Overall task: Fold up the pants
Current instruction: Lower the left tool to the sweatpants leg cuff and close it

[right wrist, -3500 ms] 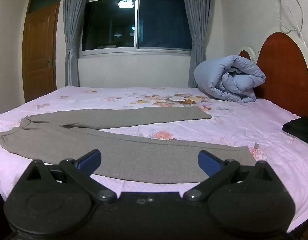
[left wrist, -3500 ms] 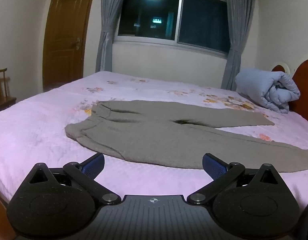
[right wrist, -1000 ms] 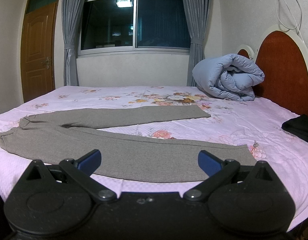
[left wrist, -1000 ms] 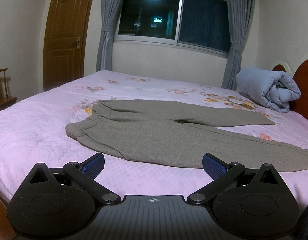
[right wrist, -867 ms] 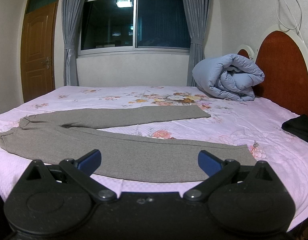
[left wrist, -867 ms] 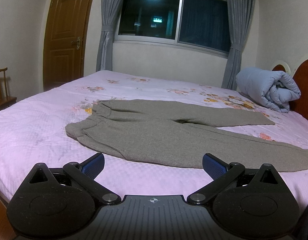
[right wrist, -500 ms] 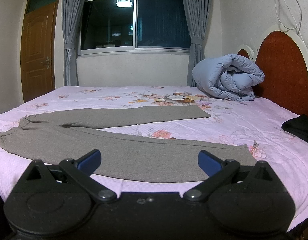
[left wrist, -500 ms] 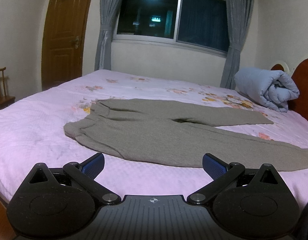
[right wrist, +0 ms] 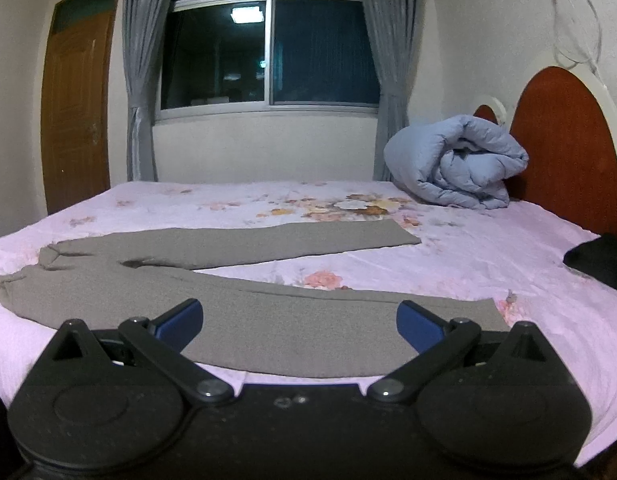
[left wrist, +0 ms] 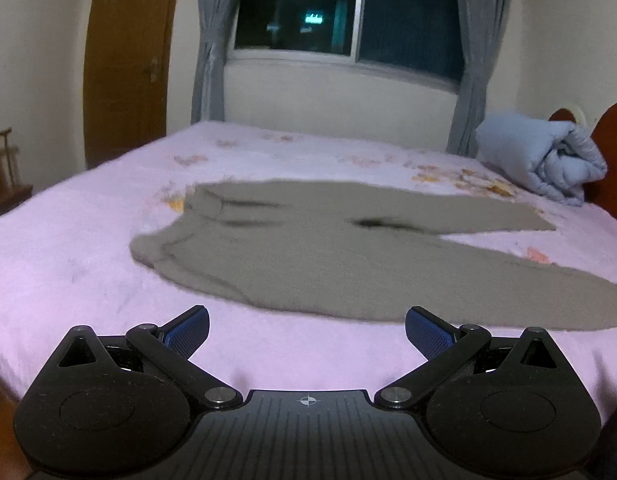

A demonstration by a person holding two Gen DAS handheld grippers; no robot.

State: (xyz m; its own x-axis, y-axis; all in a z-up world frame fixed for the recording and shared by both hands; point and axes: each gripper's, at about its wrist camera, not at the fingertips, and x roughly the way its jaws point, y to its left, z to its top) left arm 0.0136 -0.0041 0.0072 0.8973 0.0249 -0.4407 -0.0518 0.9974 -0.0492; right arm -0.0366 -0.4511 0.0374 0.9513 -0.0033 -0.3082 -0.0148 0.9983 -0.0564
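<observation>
Pants (left wrist: 308, 252) lie flat and unfolded on the bed (left wrist: 68, 248), legs spread apart. Left tongs (left wrist: 307, 330) and right tongs (right wrist: 299, 322) hover wide open, empty; folding not begun.

Left gripper (left wrist: 307, 330): matte black body, two rounded fan-shaped side plates with triangular cutouts and embossed circles. Black link arms run inward, silver pivot screws at each end. Fingers (left wrist: 187, 331) carry blue ribbed pads. Centre plate is ribbed, with a small white crosshair mark. Right gripper (right wrist: 299, 324): same black build, blue pads on the fingers (right wrist: 179, 322), silver screws; centre plate looks smooth with pale specks, possibly dust or scuffs.
</observation>
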